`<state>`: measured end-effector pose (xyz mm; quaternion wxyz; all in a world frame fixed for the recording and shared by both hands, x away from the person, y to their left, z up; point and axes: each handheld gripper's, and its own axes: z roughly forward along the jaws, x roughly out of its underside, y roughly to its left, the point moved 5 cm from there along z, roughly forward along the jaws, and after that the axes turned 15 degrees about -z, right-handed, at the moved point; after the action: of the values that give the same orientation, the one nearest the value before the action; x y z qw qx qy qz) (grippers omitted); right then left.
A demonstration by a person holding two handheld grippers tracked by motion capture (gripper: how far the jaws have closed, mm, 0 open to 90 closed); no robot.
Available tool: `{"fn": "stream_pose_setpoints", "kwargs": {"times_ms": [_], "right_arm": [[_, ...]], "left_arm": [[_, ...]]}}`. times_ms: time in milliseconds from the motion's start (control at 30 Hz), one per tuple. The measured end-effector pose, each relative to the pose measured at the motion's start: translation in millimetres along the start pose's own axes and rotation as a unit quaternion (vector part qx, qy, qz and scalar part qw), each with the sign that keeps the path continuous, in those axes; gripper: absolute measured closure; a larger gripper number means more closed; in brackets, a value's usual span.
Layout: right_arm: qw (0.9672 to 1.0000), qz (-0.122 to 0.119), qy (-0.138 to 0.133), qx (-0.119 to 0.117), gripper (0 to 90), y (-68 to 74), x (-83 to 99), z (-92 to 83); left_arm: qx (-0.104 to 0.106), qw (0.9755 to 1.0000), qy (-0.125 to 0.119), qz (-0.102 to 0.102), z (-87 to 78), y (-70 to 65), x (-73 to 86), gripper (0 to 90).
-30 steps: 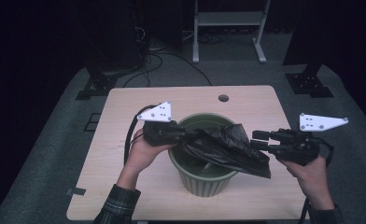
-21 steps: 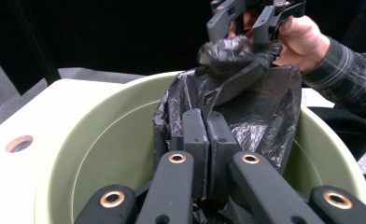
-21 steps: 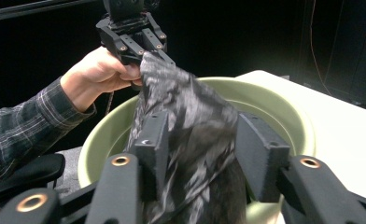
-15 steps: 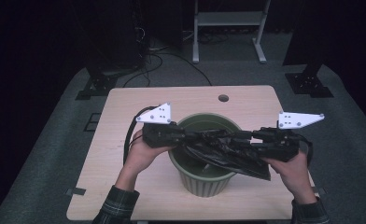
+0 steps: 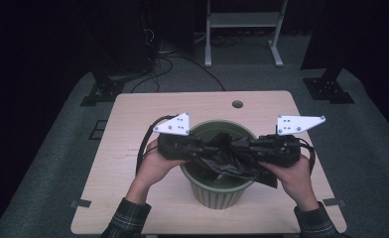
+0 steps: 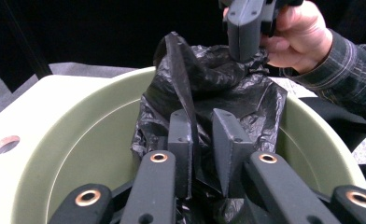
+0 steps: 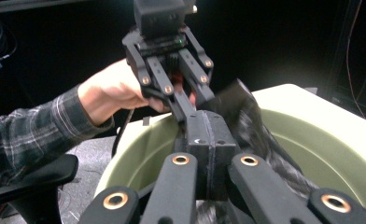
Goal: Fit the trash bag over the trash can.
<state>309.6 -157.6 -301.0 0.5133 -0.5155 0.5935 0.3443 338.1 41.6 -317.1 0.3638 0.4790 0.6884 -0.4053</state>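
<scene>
One round green plastic bin (image 5: 217,191), smooth-walled, sits centre-low on one pale wooden table (image 5: 133,114). One crinkled black plastic bag (image 5: 227,161) hangs over the bin's mouth, centre frame. Two grippers. Left gripper (image 5: 202,148), left of centre: jaws have just been easing apart, a fold of bag between them, pads barely off it. Right gripper (image 5: 239,148), right of centre: jaws have just closed, pinched together on bag film.

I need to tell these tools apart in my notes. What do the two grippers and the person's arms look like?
Both the left gripper and the right gripper are black, with flat jaws on linked bars with copper-coloured rivets. Each carries a pale three-cornered plate with dark dots and trails a black cable. The sleeves are dark plaid.
</scene>
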Motion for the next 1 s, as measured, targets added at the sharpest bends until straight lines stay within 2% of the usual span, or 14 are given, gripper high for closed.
{"fn": "stream_pose_setpoints", "kwargs": {"times_ms": [33, 100, 200, 400, 500, 600, 800, 867, 1000], "right_arm": [[1.0, -0.003, -0.006, 0.002, 87.6, -0.2, -1.4, -1.0], [0.9999, 0.006, -0.013, 0.007, 75.2, -1.8, -2.0, -7.2], [0.9995, 0.009, -0.014, 0.027, 69.6, -3.5, 2.3, -24.9], [0.9976, 0.023, -0.004, 0.065, 67.9, -6.8, 18.6, -62.1], [0.9965, 0.029, -0.009, 0.078, 66.7, -7.0, 23.4, -77.4], [0.9959, 0.038, -0.009, 0.081, 63.9, -6.5, 27.3, -89.0], [0.9961, 0.044, -0.003, 0.077, 62.5, -2.9, 35.6, -92.3], [0.9958, 0.048, 0.004, 0.078, 62.7, -5.4, 38.1, -88.4], [0.9949, 0.065, 0.0, 0.077, 63.2, -15.3, 41.9, -80.8]], "left_arm": [[-0.001, 1.0, 0.0, 0.0, -0.3, 0.2, 0.2, 78.1], [-0.003, 1.0, -0.001, -0.001, -2.7, 1.1, 1.1, 79.7], [-0.005, 1.0, -0.001, 0.0, -8.4, 1.9, 3.1, 81.7], [-0.007, 1.0, -0.004, 0.0, -14.1, 0.4, 6.5, 83.0], [-0.006, 1.0, 0.003, 0.001, -12.9, 0.3, 8.5, 83.0], [-0.005, 1.0, 0.003, 0.0, -11.7, 0.2, 8.5, 83.0], [-0.002, 1.0, 0.005, 0.0, -10.5, -0.4, 8.2, 83.0], [-0.001, 1.0, 0.006, 0.001, -10.7, -1.1, 8.4, 83.4], [0.0, 1.0, 0.004, 0.002, -13.0, -2.9, 8.9, 83.4]]}}
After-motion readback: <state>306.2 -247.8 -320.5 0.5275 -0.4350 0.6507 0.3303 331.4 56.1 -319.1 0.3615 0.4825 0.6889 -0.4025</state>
